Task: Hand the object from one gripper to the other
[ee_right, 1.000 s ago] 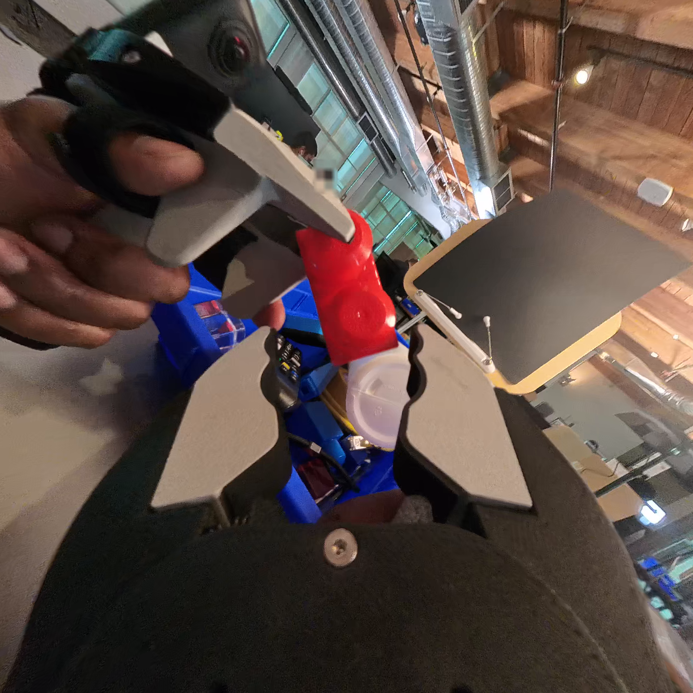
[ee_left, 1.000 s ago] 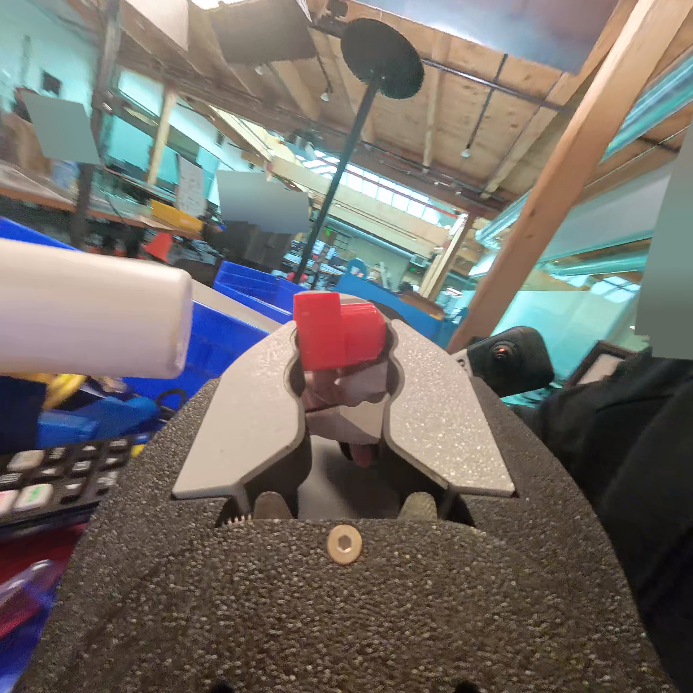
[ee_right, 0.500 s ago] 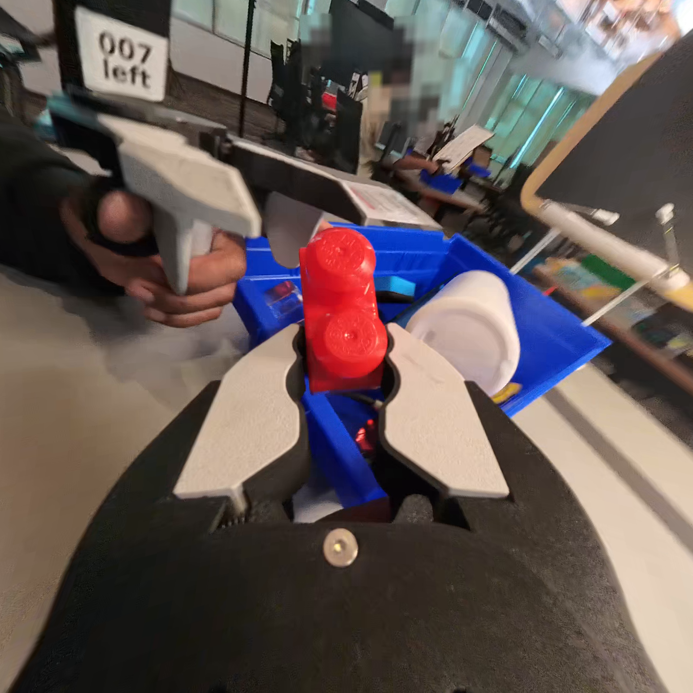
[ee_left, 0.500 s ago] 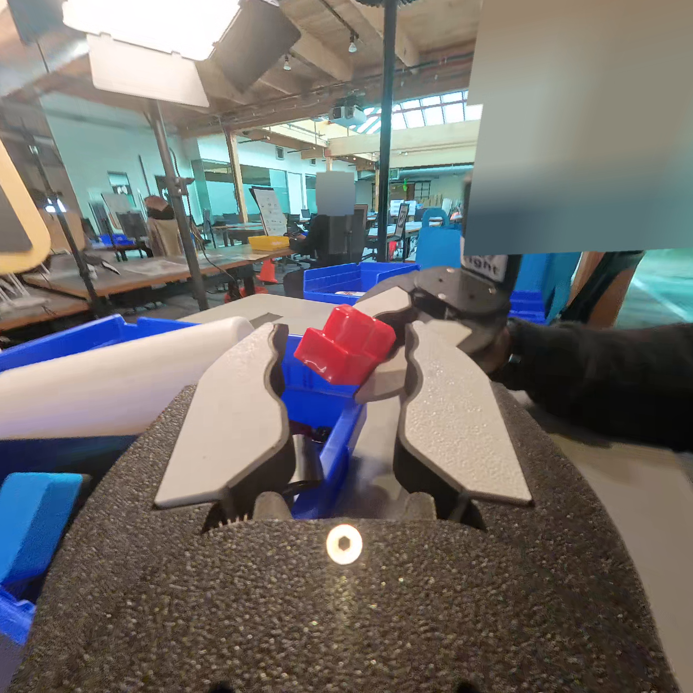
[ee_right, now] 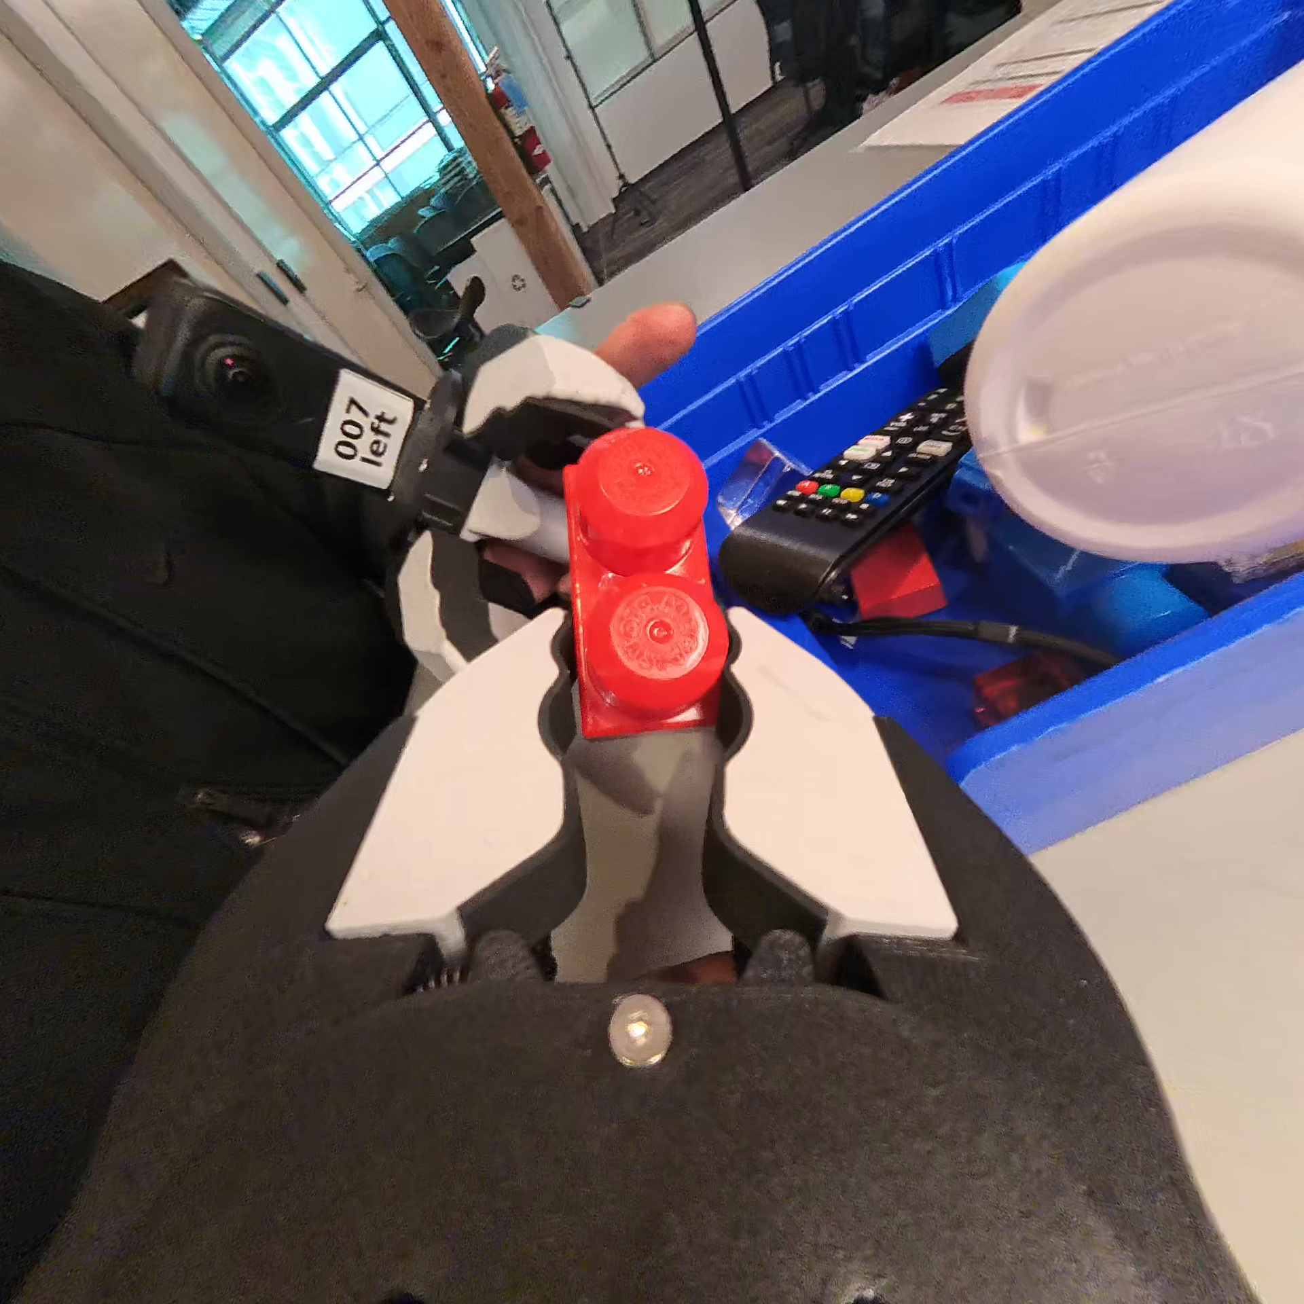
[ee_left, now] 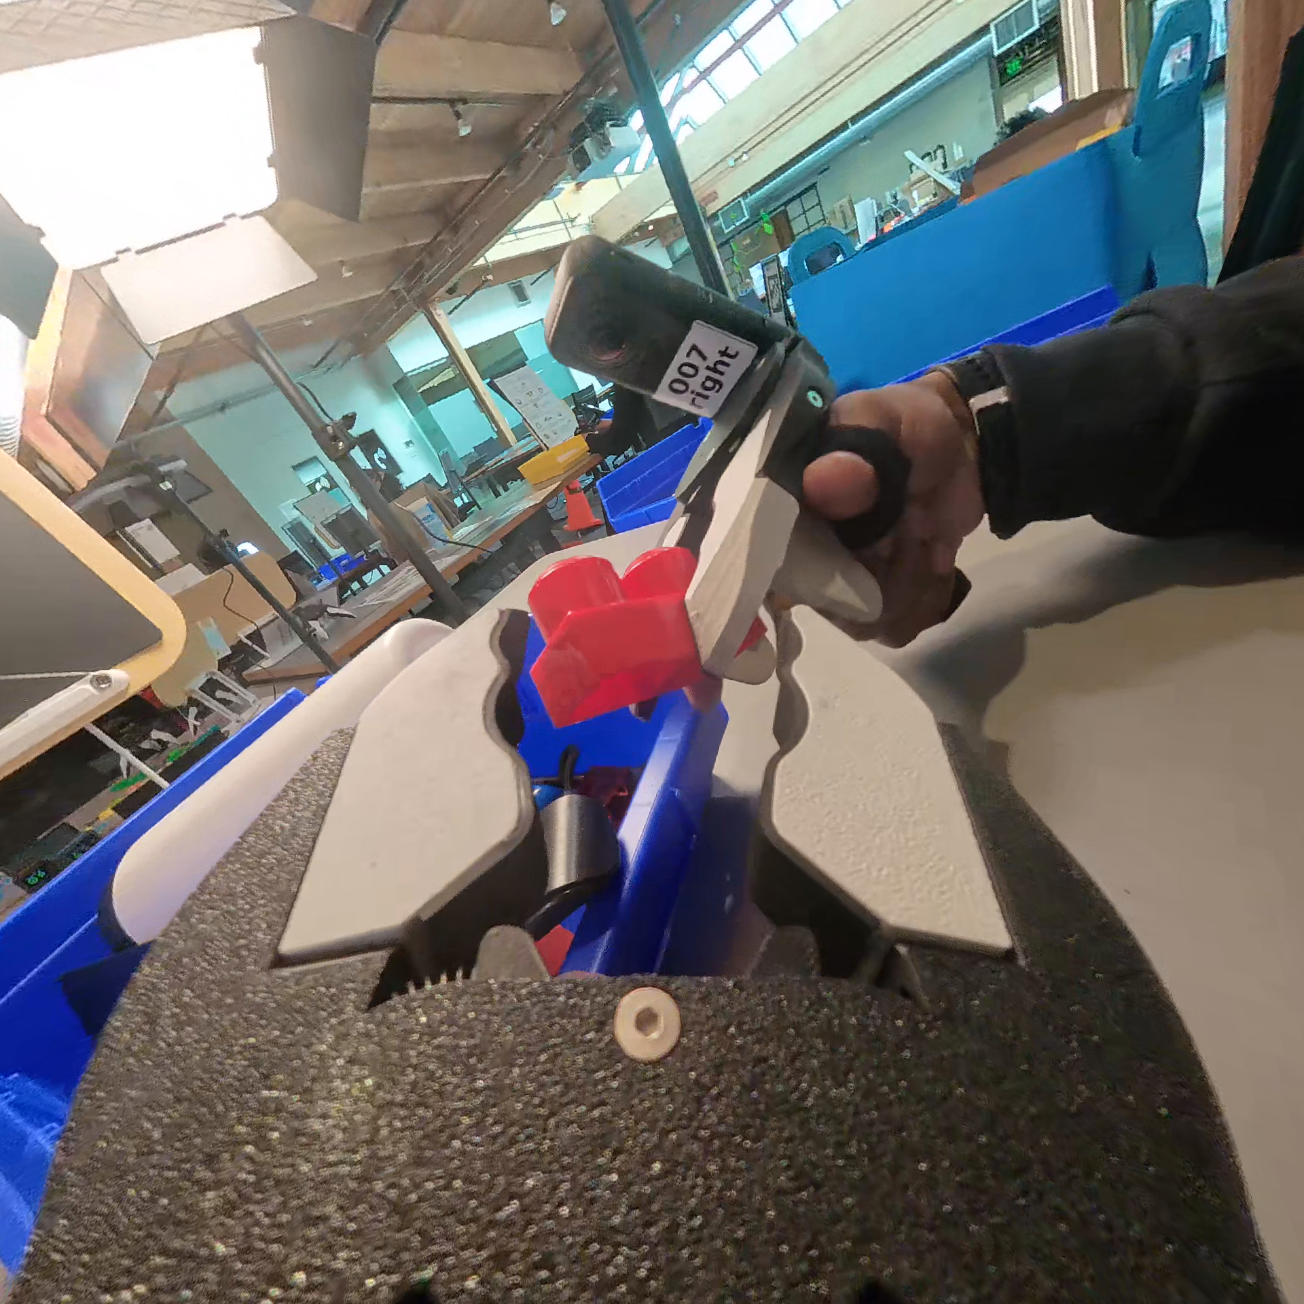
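Observation:
A red two-stud brick (ee_right: 646,564) is clamped at its lower end between the fingers of my right gripper (ee_right: 646,628), studs facing the camera. In the left wrist view the same brick (ee_left: 614,635) hangs in the right gripper (ee_left: 734,635), held by a person's hand above the rim of the blue bin (ee_left: 663,790). My left gripper (ee_left: 643,628) is wide open and empty, its fingers on either side of the brick and not touching it. In the right wrist view the left gripper (ee_right: 522,459) shows just behind and left of the brick.
The blue bin (ee_right: 882,282) holds a black remote control (ee_right: 847,508), a big white cylinder (ee_right: 1143,395), a black cable and small red and blue pieces. The grey table (ee_left: 1129,705) runs to the right of the bin. A black sleeve is at the left of the right wrist view. Both grippers' tips are close together, under 4 cm apart.
One second ago my left gripper held the brick with the right open around it. The right shut on it, the left let go, and the left's fingers now stand wider apart.

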